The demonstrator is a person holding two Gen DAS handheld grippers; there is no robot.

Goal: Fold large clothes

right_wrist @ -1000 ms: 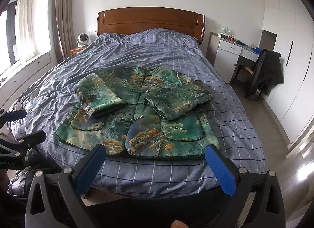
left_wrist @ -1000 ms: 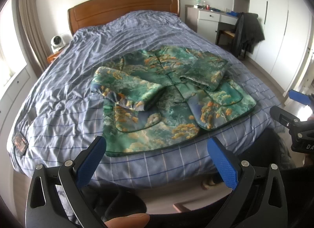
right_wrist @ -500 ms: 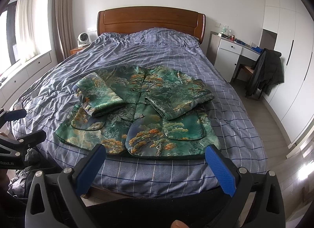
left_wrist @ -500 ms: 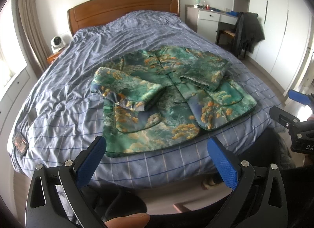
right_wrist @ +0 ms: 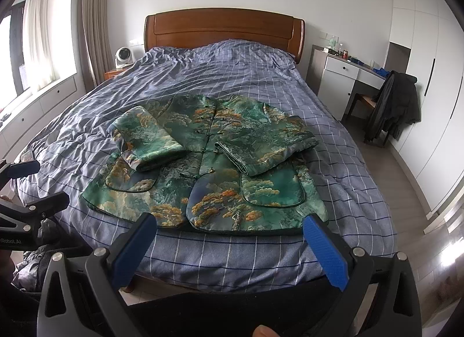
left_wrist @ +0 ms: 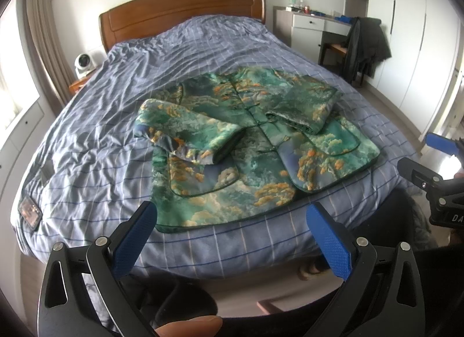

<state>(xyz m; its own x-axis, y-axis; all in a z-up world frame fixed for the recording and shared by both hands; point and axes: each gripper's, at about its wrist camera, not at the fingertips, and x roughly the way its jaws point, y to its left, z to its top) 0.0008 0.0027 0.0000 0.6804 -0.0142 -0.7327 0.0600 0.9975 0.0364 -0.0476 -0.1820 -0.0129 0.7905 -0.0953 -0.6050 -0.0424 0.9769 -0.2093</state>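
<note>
Little change from a second ago: right wrist view slightly nearer the bed, jacket a touch lower and larger in frame; left wrist view practically unchanged.

Bottom of left wrist view: left gripper [left_wrist: 230, 232], blue pads wide apart, nothing between them, hovering short of bed's foot edge. Fingertip of a hand [left_wrist: 188, 327] at bottom centre. Right edge of same frame: right gripper's black body and one blue pad visible, off the bed.

Bottom of right wrist view: right gripper [right_wrist: 229, 235], blue pads spread wide, empty, just short of jacket hem. Left edge of that frame: left gripper's body, clear of the bed.

Centre of both frames: green brocade jacket [right_wrist: 208, 174] with orange and cream cloud pattern, flat on the blue checked duvet [right_wrist: 232, 76], front up, frog buttons closed down the middle, hem toward camera near the foot edge. Both sleeves folded in across the chest, cuffs close to the button line, two patch pockets showing below them.

Lower left of left view: small dark device [left_wrist: 28, 212] on duvet edge.

Farther back: wooden headboard [right_wrist: 224, 28] upper centre, small white fan [right_wrist: 123, 57] on nightstand upper left, curtain [right_wrist: 92, 18] beside it. Upper right: white desk [right_wrist: 345, 73], dark coat [right_wrist: 397, 99] over chair, white wardrobe [right_wrist: 429, 61].
</note>
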